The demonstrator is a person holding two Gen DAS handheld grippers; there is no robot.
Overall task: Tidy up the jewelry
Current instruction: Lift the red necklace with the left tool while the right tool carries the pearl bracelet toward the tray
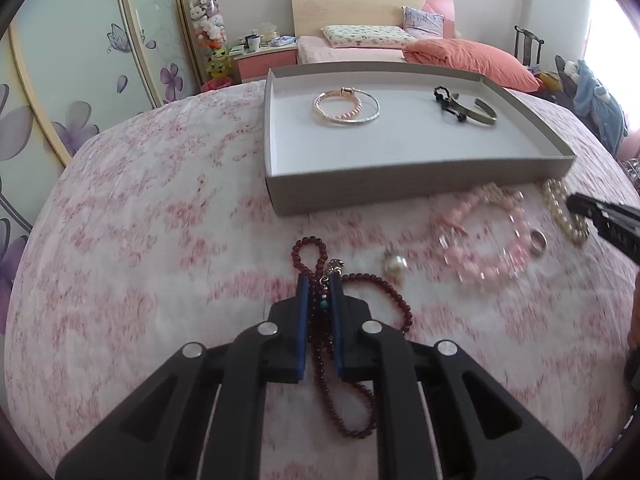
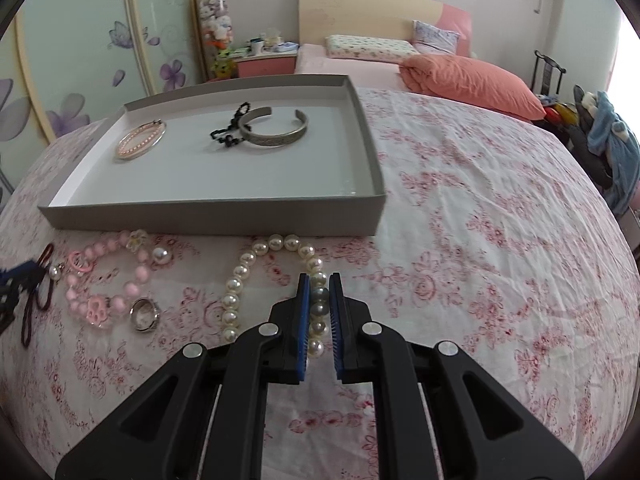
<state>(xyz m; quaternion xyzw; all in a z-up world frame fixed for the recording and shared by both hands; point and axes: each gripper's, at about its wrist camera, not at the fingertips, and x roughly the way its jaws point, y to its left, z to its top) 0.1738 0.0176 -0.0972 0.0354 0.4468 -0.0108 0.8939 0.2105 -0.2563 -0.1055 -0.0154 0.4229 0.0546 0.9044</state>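
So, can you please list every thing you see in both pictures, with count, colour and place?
tray: one, grey outside, white inside, on the tablecloth
bangles: two, pink and silver, tray's left part
cuff: one, silver, in the tray
black beaded piece: one, against the cuff
dark red bead necklace: one, on the cloth, held
pearl strand: one, cream, near the tray, held
pink bead bracelet: one, on the cloth
ring: one, silver, beside the pink beads
loose pearls: white, at least two, near the pink beads
tablecloth: one, white with red flowers
left gripper: black, blue pads, shut on the necklace
right gripper: same, shut on the pearls
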